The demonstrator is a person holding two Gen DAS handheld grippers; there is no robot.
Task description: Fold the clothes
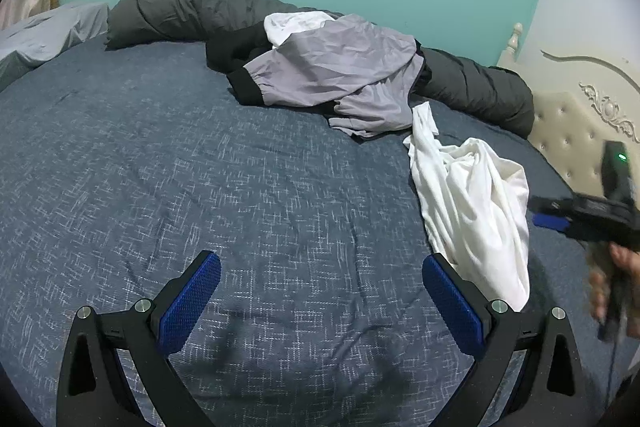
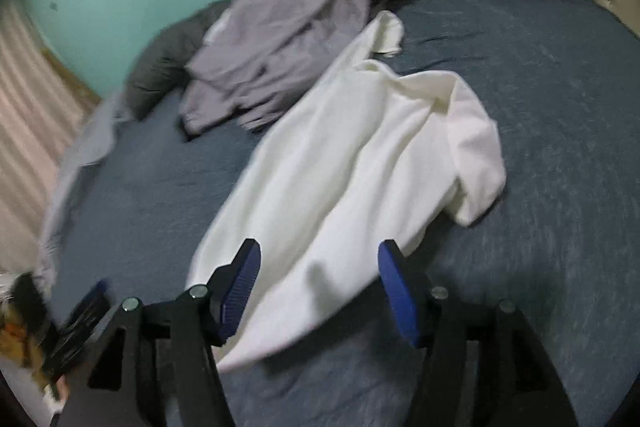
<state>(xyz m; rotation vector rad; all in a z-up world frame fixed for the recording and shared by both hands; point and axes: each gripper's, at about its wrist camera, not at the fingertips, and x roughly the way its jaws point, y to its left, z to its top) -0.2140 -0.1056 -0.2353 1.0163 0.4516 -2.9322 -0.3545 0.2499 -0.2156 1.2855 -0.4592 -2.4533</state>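
White shirt (image 2: 352,163) lies crumpled on the bed (image 1: 200,167); we hold the right gripper (image 2: 320,291) over its hem and the left gripper (image 1: 320,303) beside it, jaws open, both empty.

2 tools (image 1: 321,303) (image 2: 319,291), 1 white shirt (image 2: 360,163), 1 grey garment (image 1: 340,67), 1 dk duvet roll (image 1: 180,11), 1 bed (image 1: 200,167).
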